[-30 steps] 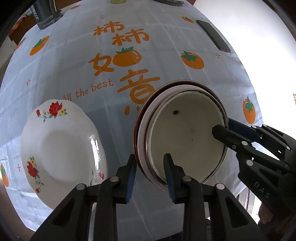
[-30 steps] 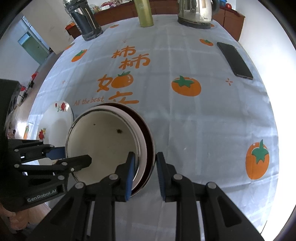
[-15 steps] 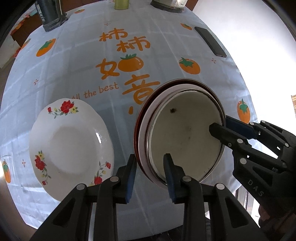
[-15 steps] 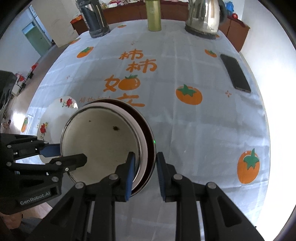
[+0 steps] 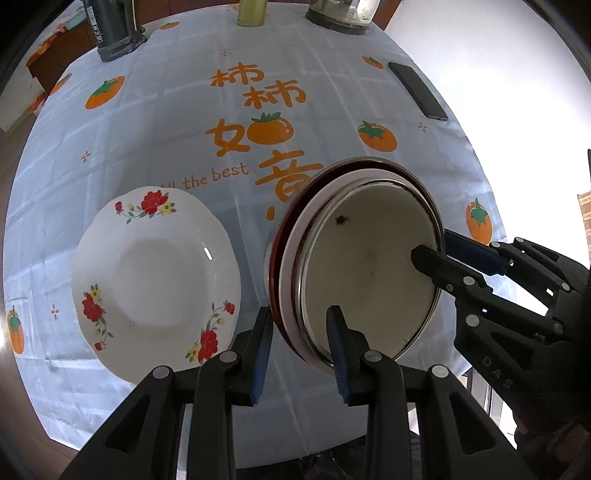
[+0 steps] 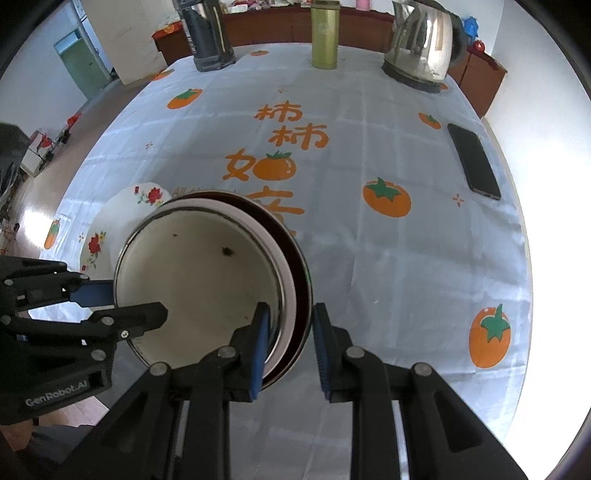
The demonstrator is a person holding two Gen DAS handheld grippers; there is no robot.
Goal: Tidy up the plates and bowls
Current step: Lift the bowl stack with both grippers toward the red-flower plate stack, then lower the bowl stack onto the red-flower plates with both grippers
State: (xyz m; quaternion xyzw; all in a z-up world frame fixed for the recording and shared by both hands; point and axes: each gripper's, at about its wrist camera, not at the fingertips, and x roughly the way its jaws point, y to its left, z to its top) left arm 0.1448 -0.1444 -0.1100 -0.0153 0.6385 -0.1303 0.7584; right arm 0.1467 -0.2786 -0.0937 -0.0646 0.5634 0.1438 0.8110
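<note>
A stack of nested bowls (image 5: pixel 369 266), a steel-rimmed cream one inside a white one inside a dark red one, is held above the table between both grippers. My left gripper (image 5: pixel 301 332) is shut on the stack's near rim. My right gripper (image 6: pixel 290 332) is shut on the opposite rim; it also shows in the left wrist view (image 5: pixel 436 251). The stack shows in the right wrist view (image 6: pixel 207 280). A white plate with red flowers (image 5: pixel 155 277) lies on the tablecloth to the left of the stack, partly hidden behind it in the right wrist view (image 6: pixel 122 218).
The table has a pale blue cloth (image 6: pixel 369 258) with orange fruit prints. A black phone (image 6: pixel 474 160) lies at the right edge. A steel kettle (image 6: pixel 421 44), a green flask (image 6: pixel 325 33) and a dark jug (image 6: pixel 207 33) stand along the far edge.
Both grippers have risen and drawn back with the bowl stack, so more of the table and the far objects show. The flowered plate has stayed in place.
</note>
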